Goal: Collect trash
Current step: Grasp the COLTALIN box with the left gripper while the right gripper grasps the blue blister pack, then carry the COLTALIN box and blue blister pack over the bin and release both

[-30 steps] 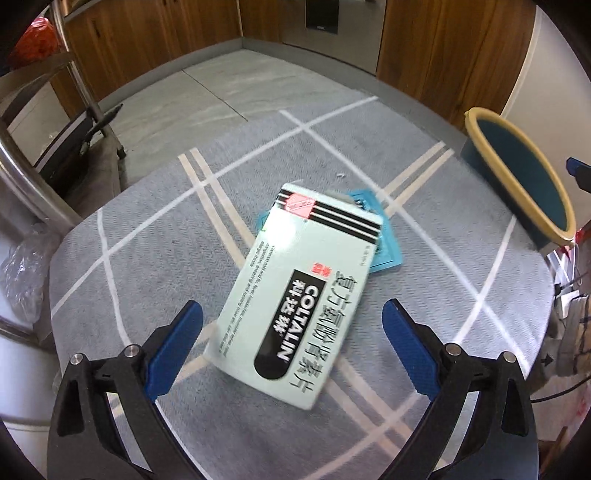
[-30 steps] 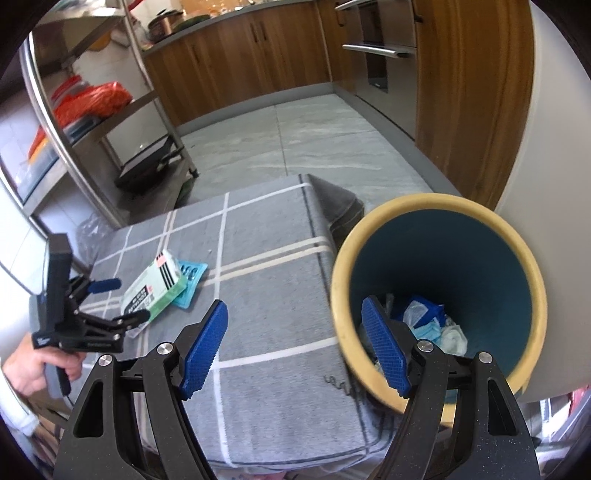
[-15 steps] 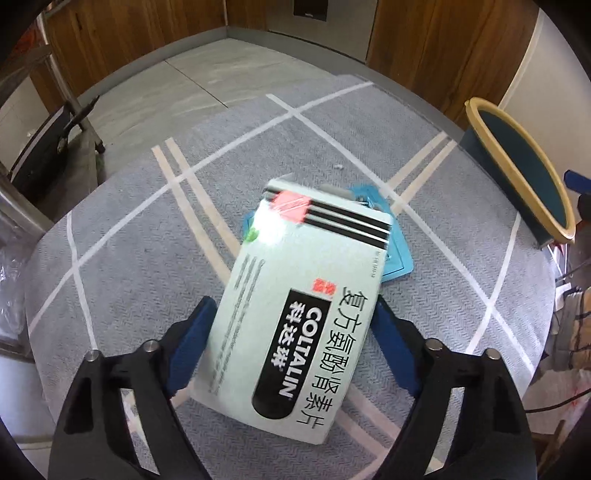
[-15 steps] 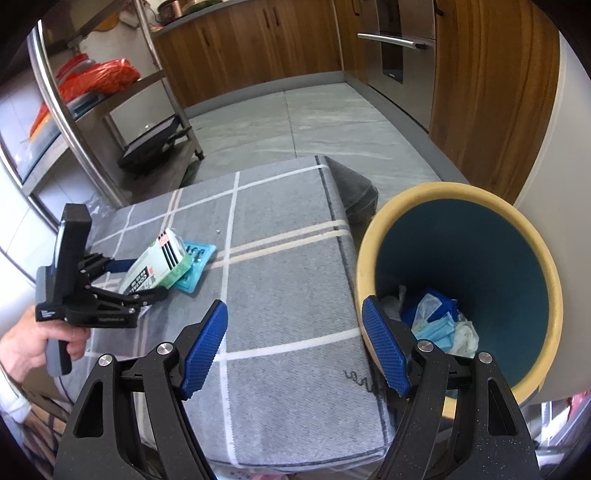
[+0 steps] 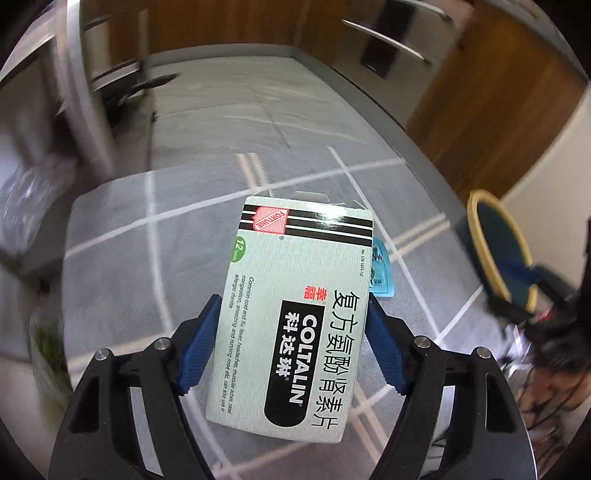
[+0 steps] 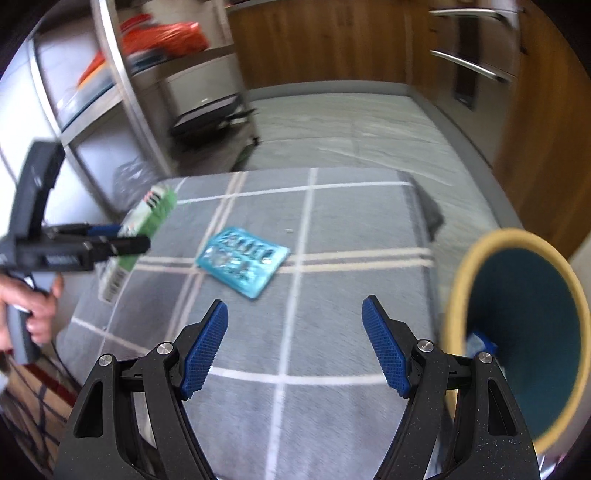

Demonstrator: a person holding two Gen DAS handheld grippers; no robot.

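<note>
A pale green Coltalin medicine box [image 5: 295, 314] is lifted clear of the grey checked tablecloth [image 6: 332, 221]. My left gripper [image 5: 293, 301] has its jaws closing, and its blue pads press on the box's two long sides. In the right wrist view the left gripper [image 6: 122, 236] holds the box [image 6: 147, 218] in the air at the left. A blue blister pack [image 6: 242, 262] lies flat on the cloth. My right gripper [image 6: 295, 306] hangs open just short of it with nothing between its fingers. The yellow-rimmed teal bin [image 6: 528, 314] stands at the right with trash inside.
A person's hand [image 6: 33, 306] grips the left tool's handle. A steel shelf rack [image 6: 122, 92] with an orange bag [image 6: 166, 35] stands at the back left. Wooden cabinets line the far wall. The cloth hangs over the table's far right corner [image 6: 430, 214].
My left gripper closed on the medicine box and raised it off the cloth, uncovering the blister pack. My right gripper swung left, away from the bin and toward the blister pack.
</note>
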